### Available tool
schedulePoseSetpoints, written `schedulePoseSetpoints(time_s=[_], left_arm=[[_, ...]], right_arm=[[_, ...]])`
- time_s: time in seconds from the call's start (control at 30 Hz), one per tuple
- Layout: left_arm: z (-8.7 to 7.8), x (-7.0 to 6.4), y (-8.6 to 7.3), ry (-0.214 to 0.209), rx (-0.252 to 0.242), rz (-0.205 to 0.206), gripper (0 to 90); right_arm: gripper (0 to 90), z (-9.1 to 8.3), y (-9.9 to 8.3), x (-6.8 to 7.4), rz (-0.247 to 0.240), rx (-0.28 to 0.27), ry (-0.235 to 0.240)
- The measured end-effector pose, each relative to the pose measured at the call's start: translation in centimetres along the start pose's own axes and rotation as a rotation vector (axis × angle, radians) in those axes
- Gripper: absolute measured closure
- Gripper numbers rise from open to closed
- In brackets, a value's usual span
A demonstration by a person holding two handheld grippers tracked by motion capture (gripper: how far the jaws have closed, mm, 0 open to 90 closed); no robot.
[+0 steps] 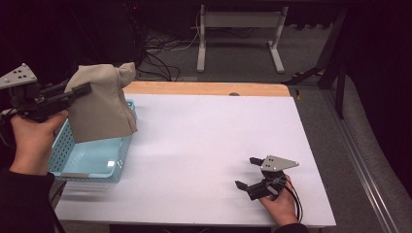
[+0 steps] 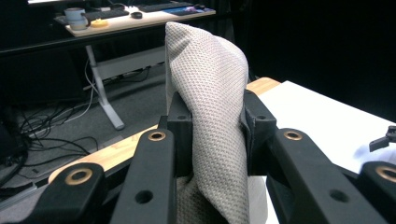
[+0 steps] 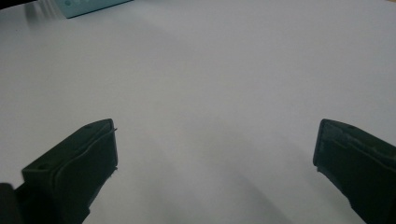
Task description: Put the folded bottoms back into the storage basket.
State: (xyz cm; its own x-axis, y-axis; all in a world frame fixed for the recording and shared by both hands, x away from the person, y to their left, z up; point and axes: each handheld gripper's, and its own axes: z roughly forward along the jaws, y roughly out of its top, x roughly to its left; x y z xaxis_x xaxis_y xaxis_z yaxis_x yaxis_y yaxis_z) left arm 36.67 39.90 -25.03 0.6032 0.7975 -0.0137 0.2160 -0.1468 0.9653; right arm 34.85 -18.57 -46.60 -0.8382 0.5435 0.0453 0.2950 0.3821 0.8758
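A beige cloth (image 1: 99,104) hangs above the light blue basket (image 1: 92,167) at the table's left side. My left gripper (image 1: 80,91) is shut on the cloth's upper edge and holds it up over the basket. In the left gripper view the woven cloth (image 2: 210,107) is pinched between the two black jaws of the left gripper (image 2: 215,122). My right gripper (image 1: 248,172) rests low on the white table near the front right, open, nothing between its jaws. The right gripper (image 3: 215,149) spans bare white table, with a corner of the basket (image 3: 88,5) far off.
The white tabletop (image 1: 214,145) has a wooden strip (image 1: 209,88) along its far edge. Behind the table stand a white frame (image 1: 238,34) and floor cables (image 1: 160,53). A desk with a mug (image 2: 77,17) shows in the left gripper view.
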Motion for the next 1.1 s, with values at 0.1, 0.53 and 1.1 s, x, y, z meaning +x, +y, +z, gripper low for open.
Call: schedulePoseSetpoints(time_s=[0.1, 0.53, 1.1], left_arm=[[-0.4, 0.2, -0.1, 0.007, -0.001, -0.003, 70.5], [-2.8, 1.6, -1.4, 0.050, 0.008, -0.010, 70.5], [-5.1, 3.1, -3.5, 0.076, 0.030, -0.018, 70.5]], right_arm=[[0.4, 0.0, 0.0, 0.0, 0.001, 0.001, -0.001], [0.4, 0.0, 0.0, 0.0, 0.003, 0.003, -0.001], [0.4, 0.1, 0.0, 0.0, 0.005, 0.006, -0.003]])
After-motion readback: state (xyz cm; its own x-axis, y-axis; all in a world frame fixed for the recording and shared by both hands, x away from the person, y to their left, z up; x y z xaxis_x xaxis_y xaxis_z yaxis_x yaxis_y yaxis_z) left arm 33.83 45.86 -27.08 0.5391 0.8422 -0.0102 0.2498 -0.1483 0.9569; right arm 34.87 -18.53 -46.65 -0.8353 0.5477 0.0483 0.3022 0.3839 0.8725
